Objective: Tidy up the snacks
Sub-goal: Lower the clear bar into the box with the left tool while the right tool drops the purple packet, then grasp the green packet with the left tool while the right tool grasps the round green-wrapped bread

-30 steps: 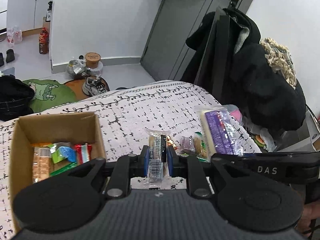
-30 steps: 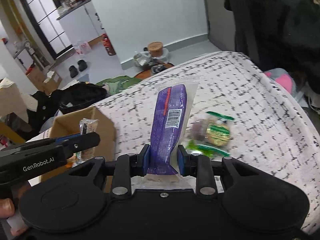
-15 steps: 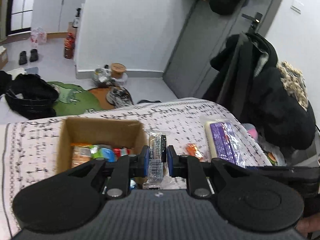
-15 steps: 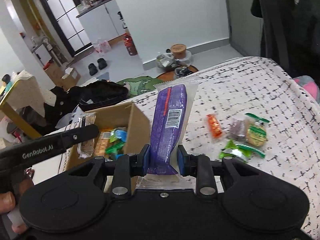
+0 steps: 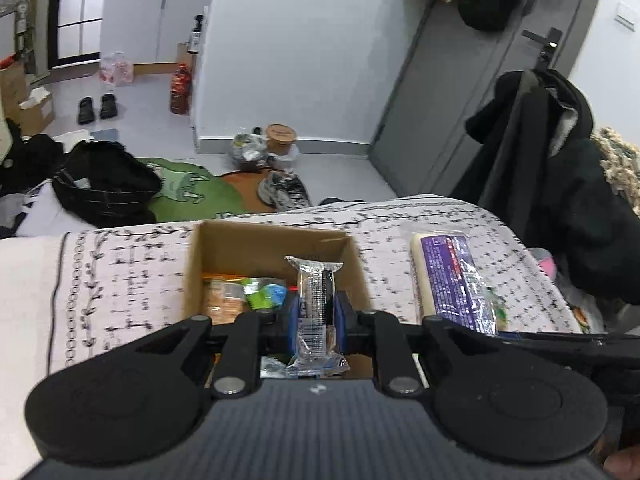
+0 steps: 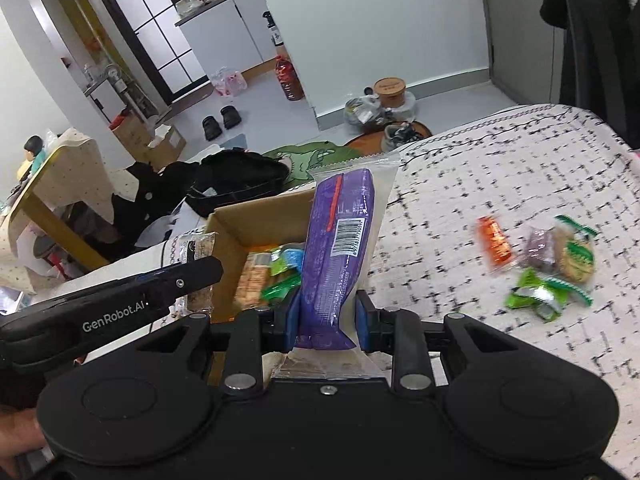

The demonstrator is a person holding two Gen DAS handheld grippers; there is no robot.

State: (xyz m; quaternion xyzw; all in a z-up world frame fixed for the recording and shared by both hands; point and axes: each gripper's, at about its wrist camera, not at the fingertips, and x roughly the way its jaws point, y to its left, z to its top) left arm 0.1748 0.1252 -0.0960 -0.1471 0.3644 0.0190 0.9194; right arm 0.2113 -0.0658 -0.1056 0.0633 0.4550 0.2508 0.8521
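My left gripper (image 5: 316, 314) is shut on a small clear-wrapped snack bar (image 5: 316, 300), held over the near right part of the open cardboard box (image 5: 272, 244). The box holds several wrapped snacks (image 5: 244, 292). In the right wrist view my right gripper (image 6: 326, 322) is shut on a tall purple snack packet (image 6: 340, 248), just right of the box (image 6: 236, 224). The left gripper (image 6: 196, 274) shows there at the left with its bar (image 6: 192, 248). The purple packet (image 5: 456, 280) also appears at the right of the left wrist view.
Loose snacks lie on the patterned tablecloth (image 6: 500, 168) to the right: an orange packet (image 6: 494, 246), a green-wrapped one (image 6: 536, 292) and a round biscuit pack (image 6: 576, 260). Dark coats (image 5: 560, 184) hang beyond the table's right edge. Bags and shoes (image 5: 104, 184) cover the floor behind.
Both grippers have carried their snacks leftward across the table toward the box. The left one's bar now hangs over the box; the loose snacks have slid to the right of the views.
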